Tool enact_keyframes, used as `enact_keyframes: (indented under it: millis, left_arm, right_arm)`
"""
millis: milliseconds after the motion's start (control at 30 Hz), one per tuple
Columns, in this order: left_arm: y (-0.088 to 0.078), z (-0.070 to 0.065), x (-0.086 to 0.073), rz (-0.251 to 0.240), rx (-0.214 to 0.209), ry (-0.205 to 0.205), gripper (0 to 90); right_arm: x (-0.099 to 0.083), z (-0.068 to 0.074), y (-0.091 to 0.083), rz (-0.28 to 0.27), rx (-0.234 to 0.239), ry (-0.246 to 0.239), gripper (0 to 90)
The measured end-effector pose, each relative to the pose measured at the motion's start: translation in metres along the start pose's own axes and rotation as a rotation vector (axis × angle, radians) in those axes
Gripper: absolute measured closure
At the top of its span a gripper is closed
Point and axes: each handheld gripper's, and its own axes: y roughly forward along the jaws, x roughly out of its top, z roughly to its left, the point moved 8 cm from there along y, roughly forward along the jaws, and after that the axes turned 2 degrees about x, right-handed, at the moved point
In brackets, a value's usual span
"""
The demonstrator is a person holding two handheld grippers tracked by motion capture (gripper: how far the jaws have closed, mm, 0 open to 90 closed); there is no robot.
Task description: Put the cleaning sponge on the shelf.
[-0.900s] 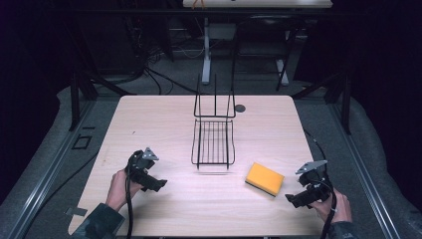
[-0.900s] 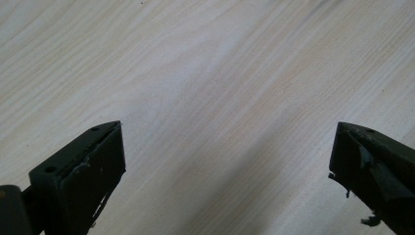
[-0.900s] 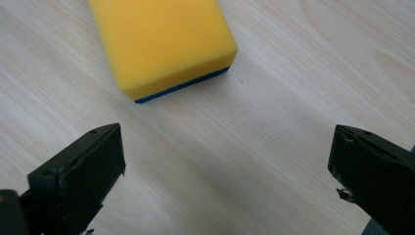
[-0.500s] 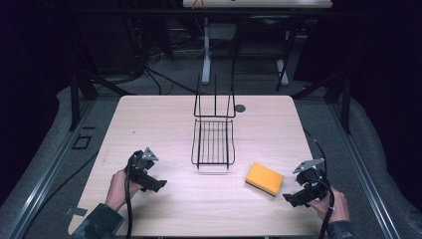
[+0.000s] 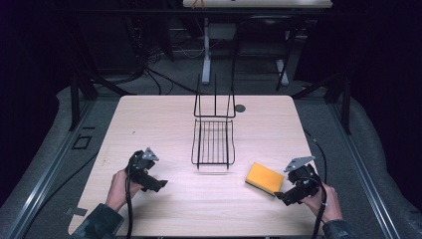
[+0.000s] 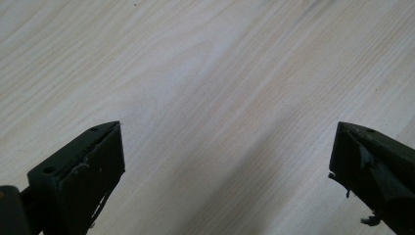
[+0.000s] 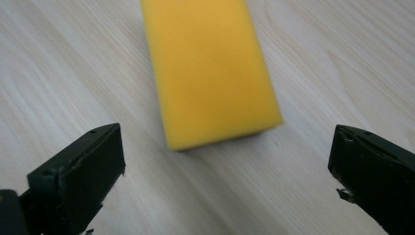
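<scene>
Yellow sponge [image 7: 210, 68] flat on the table [image 5: 164, 114], just before wide right tongs [image 7: 225, 161]; left tongs [image 6: 225, 166] wide; wire rack [image 5: 214, 142] bare

sponge [image 5: 265, 178]: we see a yellow rectangular block, dark underside
pose: flat, untouched
place: desk [image 5: 164, 124] front right, near wire rack [image 5: 214, 142]

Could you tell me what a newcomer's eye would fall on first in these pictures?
The bright yellow sponge stands out first, lying flat on the pale wooden table near its front right. Right behind it the right tongs stand open and point at it without touching. At the table's middle stands a black wire rack, and the left tongs wait open over bare wood at the front left.
</scene>
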Motion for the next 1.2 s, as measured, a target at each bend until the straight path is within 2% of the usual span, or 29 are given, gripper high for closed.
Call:
enact_keyframes:
  millis: [133,300,433,700,733,900,1000,1200]
  left_arm:
    - [-0.001,0.000,0.001,-0.006,-0.004,0.001,0.0]
    - [0.000,-0.001,0.001,-0.006,-0.012,0.004,0.0]
    - [0.001,-0.002,0.001,0.000,-0.018,0.006,0.0]
    - [0.001,-0.002,0.001,0.004,-0.034,0.011,0.0]
    - [0.001,-0.003,0.001,0.004,-0.028,0.009,0.0]
    - [0.002,-0.003,0.000,0.007,-0.031,0.008,0.0]
    - [0.003,-0.003,-0.001,0.016,-0.026,0.015,0.0]
    - [0.004,-0.004,-0.002,0.028,-0.020,0.028,0.0]
  right_arm:
    - [0.005,0.002,0.008,0.005,0.030,0.001,0.0]
    - [0.009,0.001,0.012,-0.001,0.033,-0.013,0.0]
    - [0.009,0.001,0.021,0.024,0.031,-0.042,0.0]
    - [0.015,0.002,0.035,0.041,0.048,-0.051,2.1]
    - [0.015,0.003,0.039,0.061,0.048,-0.065,4.2]
    - [0.016,0.003,0.042,0.064,0.051,-0.068,7.0]
    - [0.015,0.002,0.045,0.082,0.039,-0.073,13.9]
    - [0.013,0.002,0.046,0.094,0.030,-0.066,20.0]
